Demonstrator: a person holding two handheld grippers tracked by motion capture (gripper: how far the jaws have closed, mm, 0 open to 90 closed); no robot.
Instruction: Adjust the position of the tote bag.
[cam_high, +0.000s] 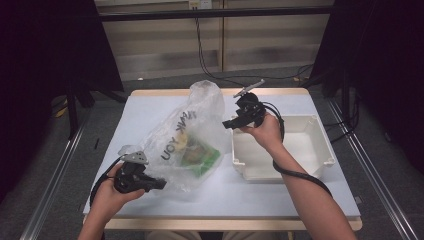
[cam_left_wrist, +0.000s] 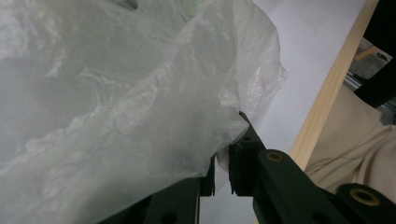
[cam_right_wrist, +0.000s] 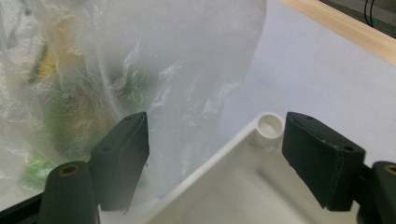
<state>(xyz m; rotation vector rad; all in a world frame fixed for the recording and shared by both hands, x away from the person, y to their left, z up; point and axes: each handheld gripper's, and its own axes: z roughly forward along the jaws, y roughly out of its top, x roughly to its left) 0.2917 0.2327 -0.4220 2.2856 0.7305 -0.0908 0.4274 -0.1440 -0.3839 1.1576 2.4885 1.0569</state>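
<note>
Your left gripper (cam_high: 159, 184), nearest you, pinches the near left edge of the plastic bag (cam_high: 190, 135), which lies on the table (cam_high: 140, 107) left of the white tub (cam_high: 300, 145). Your right gripper (cam_high: 229, 124) stands wide with nothing between its jaws, beside the bag's far right edge over the tub's corner. Lifted by that one pinch, the thin film could slip or tear, and the green and yellow packets (cam_high: 196, 152) might spill out. What they are stays blurred behind the plastic, and the bag's mouth is hard to find.

dim room, grey floor (cam_high: 65, 165), pale panelled wall (cam_high: 165, 40), perhaps black curtains (cam_high: 45, 50)
</note>
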